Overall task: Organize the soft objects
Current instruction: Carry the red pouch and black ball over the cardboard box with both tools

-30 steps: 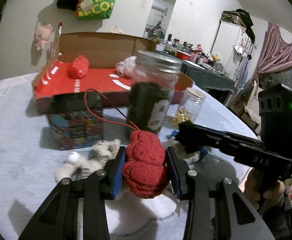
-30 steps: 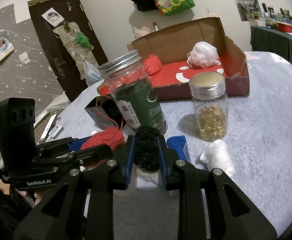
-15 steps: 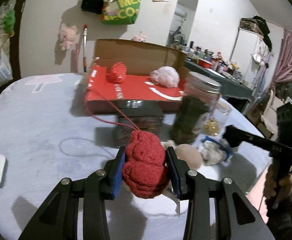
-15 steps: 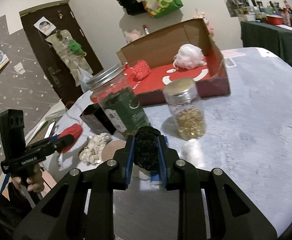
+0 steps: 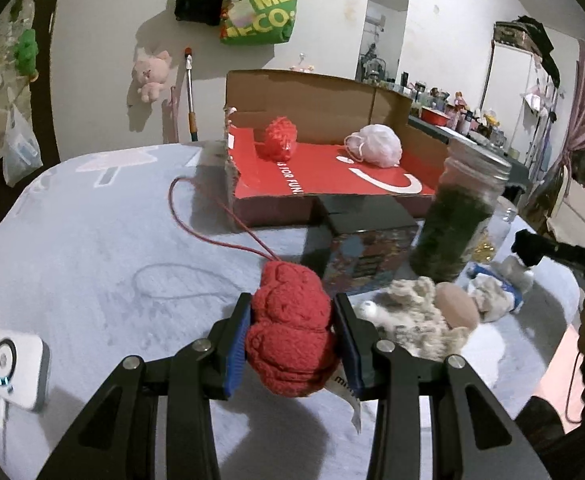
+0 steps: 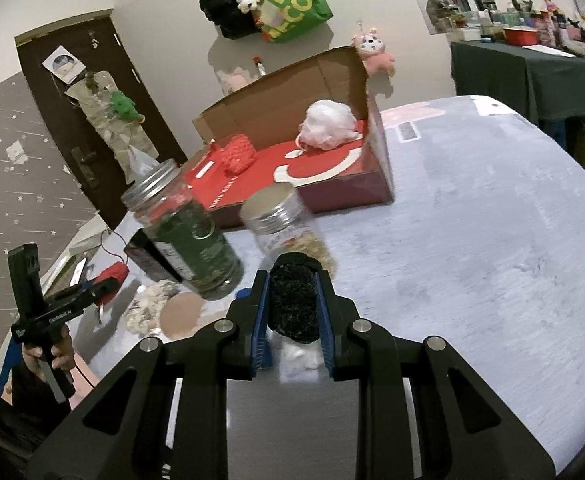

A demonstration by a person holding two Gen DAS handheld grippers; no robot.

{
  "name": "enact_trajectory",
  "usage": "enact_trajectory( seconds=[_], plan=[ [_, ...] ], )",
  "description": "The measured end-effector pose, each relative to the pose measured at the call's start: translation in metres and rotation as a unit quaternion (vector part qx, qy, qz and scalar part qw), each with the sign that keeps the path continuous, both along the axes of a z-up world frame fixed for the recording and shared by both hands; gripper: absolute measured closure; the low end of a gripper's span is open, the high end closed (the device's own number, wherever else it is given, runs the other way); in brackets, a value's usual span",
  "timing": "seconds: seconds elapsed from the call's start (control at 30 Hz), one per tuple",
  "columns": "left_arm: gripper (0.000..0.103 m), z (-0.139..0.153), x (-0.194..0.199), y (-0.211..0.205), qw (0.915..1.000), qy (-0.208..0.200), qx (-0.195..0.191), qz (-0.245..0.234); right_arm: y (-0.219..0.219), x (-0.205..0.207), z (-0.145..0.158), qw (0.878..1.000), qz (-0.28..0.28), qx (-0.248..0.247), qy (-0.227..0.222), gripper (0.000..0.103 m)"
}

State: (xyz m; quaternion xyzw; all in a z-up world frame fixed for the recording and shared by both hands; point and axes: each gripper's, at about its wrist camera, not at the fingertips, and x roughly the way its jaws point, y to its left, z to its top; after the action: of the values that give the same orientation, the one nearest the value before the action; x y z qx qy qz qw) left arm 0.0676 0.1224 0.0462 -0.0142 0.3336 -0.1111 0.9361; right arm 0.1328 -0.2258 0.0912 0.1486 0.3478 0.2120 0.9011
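My left gripper (image 5: 292, 312) is shut on a red knitted toy (image 5: 290, 330) whose red cord trails back over the table. My right gripper (image 6: 291, 300) is shut on a black fuzzy ball (image 6: 293, 298), lifted above the table. An open cardboard box with a red floor (image 5: 332, 184) stands at the far side and holds a red mesh puff (image 5: 280, 138) and a white mesh puff (image 5: 374, 150). On the table near the jars lie a cream knitted toy (image 5: 412, 316), a tan round pad (image 5: 458, 306) and a white-and-blue soft thing (image 5: 496, 298).
A tall jar of dark green stuff (image 5: 458, 224), a small jar with a gold filling (image 6: 288, 224) and a patterned box with a black lid (image 5: 370, 246) stand before the cardboard box. A white device (image 5: 14, 366) lies at the left table edge.
Both grippers have swung sideways with their loads still held. The left view now faces the box more squarely, with the jars moved to its right. The right gripper has drawn away from the left one.
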Motion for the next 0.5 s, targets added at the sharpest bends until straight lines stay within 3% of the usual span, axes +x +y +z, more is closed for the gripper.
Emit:
enact_trajectory(
  seconds=[0.5],
  plan=[
    [0.061,0.013,0.038,0.003,0.9971,-0.016,0.050,-0.054,-0.005,0.037,0.015,0.997,0.031,-0.065,-0.007,0.082]
  ],
)
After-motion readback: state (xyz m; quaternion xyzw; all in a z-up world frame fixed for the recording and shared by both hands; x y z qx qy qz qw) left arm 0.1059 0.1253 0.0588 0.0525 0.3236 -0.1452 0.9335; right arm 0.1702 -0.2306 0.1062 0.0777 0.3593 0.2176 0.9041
